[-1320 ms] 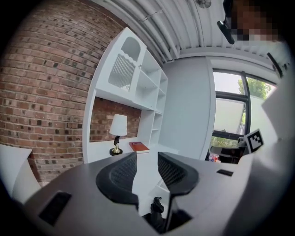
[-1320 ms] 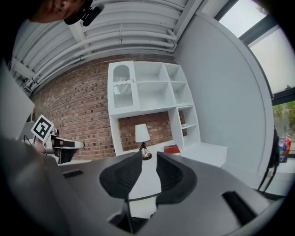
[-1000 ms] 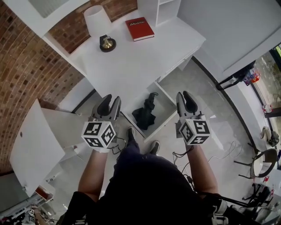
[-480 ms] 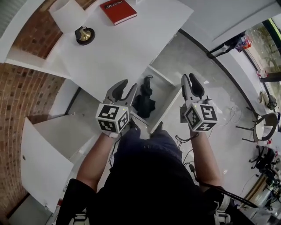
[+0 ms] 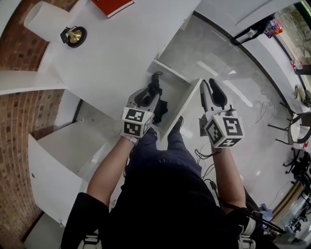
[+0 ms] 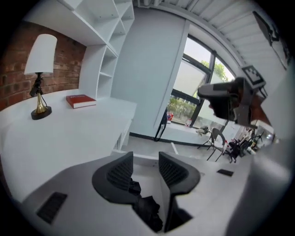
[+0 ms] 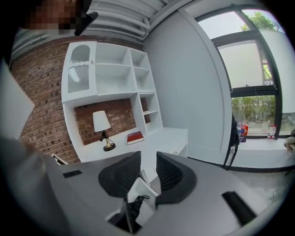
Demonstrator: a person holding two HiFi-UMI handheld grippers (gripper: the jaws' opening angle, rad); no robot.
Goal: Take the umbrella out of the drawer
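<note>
A folded black umbrella (image 5: 162, 105) lies in the open white drawer (image 5: 179, 90) under the desk. My left gripper (image 5: 147, 93) hangs over the drawer, right above the umbrella and hiding part of it. Its jaws are opening, and the umbrella (image 6: 147, 211) shows below and between them in the left gripper view, with the pads not pressing on it. My right gripper (image 5: 214, 90) is open with nothing in it, held just right of the drawer's front panel. In the right gripper view the umbrella (image 7: 134, 205) lies in the drawer (image 7: 145, 188) below the right gripper (image 7: 148, 164).
The white desk (image 5: 116, 48) carries a lamp (image 5: 73, 35) and a red book (image 5: 112, 4). An open white cabinet door (image 5: 46, 180) stands at the left. The person's feet are by the drawer front. Chairs (image 5: 297, 92) and cables lie on the grey floor at the right.
My left gripper has come down and forward from beside the drawer to just over the umbrella. The right gripper has dropped a little beside the drawer front.
</note>
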